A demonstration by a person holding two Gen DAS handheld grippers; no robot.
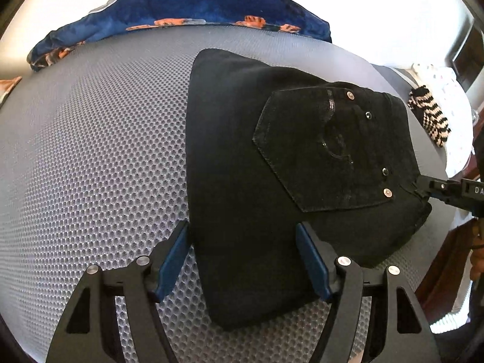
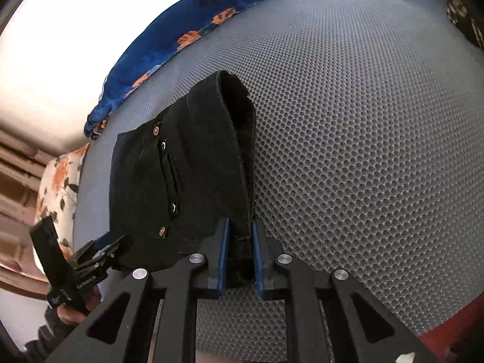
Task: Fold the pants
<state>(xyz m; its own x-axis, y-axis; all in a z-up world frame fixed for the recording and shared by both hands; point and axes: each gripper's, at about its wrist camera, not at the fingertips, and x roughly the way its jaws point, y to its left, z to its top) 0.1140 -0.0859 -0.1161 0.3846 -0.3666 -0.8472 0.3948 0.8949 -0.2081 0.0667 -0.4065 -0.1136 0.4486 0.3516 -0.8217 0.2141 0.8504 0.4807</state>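
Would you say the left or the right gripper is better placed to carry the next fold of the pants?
Probably the right gripper: it is shut on the pants at the waistband, while the left gripper only straddles them, open.

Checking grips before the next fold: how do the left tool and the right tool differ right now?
The left tool stands wide open, its pads straddling the black pants without pressing; the right tool is nearly shut, pinching the pants' waistband edge. The left sits at the folded end, the right at the waist beside the rivets. Both have blue pads and point down at the grey mesh mat.

Left gripper (image 1: 243, 260) wide apart, right gripper (image 2: 239, 255) pinched nearly closed.
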